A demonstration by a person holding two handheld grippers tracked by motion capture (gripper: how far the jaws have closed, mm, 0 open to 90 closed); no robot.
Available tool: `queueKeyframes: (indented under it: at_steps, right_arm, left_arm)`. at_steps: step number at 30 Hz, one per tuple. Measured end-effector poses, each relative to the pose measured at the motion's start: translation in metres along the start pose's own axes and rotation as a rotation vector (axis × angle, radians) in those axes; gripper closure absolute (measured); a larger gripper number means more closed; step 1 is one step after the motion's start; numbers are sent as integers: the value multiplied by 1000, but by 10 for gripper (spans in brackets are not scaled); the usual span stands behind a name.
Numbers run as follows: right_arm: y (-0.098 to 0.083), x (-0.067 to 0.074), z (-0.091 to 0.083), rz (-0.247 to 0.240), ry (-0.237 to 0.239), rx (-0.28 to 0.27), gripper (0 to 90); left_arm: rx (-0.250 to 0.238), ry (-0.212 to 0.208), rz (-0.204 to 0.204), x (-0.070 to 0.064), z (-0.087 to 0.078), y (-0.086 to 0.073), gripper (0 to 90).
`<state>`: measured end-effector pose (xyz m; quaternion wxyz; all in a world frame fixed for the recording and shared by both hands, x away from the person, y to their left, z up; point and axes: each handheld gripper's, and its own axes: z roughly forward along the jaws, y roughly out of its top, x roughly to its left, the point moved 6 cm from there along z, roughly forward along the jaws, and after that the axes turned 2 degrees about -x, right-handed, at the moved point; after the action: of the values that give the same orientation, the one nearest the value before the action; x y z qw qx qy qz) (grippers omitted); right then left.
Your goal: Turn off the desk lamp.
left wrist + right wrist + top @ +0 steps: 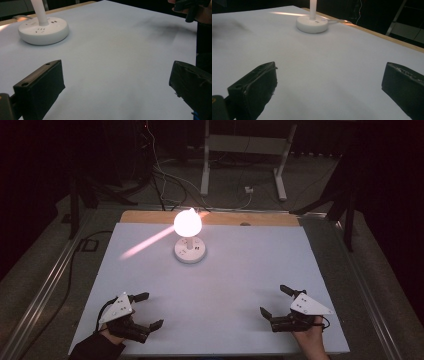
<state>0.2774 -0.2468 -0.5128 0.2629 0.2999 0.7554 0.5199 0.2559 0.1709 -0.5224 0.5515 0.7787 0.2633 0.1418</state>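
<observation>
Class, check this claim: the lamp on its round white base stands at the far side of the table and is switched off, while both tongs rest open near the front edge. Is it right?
Not quite. The lamp is switched on: in the high view its head glows brightly. The rest holds: it stands on its round white base at the far side of the table, and the left tongs and right tongs rest open near the front edge.

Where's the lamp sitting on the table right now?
In the high view the lit lamp stands at the table's far side, left of centre, near the wooden back edge, well apart from both claws.

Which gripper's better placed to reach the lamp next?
Left, marginally. The lamp stands left of centre, so the left gripper looks nearer than the right gripper. Both are open and empty.
</observation>
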Motion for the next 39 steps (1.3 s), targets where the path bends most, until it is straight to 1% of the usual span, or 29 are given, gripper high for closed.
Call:
queueKeyframes:
  at_steps: [2,4,6,10,12,20,23,26,30,32,37,38,39]
  right_arm:
    - [0,0,0,2,1,2,0]
    - [0,0,-1,-8,-2,6,0]
    - [1,-1,-1,-8,-3,4,0]
    - [2,0,-2,-9,-6,-4,0]
    - [2,0,-2,-6,-7,-6,0]
    - [1,0,-2,2,-8,-1,0]
    - [2,0,-2,9,-1,-3,0]
    - [2,0,-2,15,2,-3,0]
    - [2,0,-3,19,-2,-10,0]
    - [2,0,-3,20,-6,-9,0]
    - [3,-1,-4,22,-6,-17,0]
    - [3,-1,-4,21,-6,-18,0]
    - [3,-1,-4,21,-7,-17,0]
  left_arm:
    - [3,1,2,0,0,0,5]
    - [1,3,5,0,-1,0,5]
    - [-2,3,0,0,-1,0,5]
    - [0,8,7,1,-1,0,5]
    - [0,6,3,1,-1,0,5]
    - [18,4,15,-1,0,0,5]
    - [19,4,14,-1,0,0,5]
    - [32,0,16,-2,1,1,5]
    - [24,-10,16,-5,2,4,5]
    - [27,-8,20,-6,2,6,5]
    - [7,-5,4,-8,3,15,5]
    - [2,-3,12,-9,4,19,5]
    - [2,-3,12,-9,4,19,5]
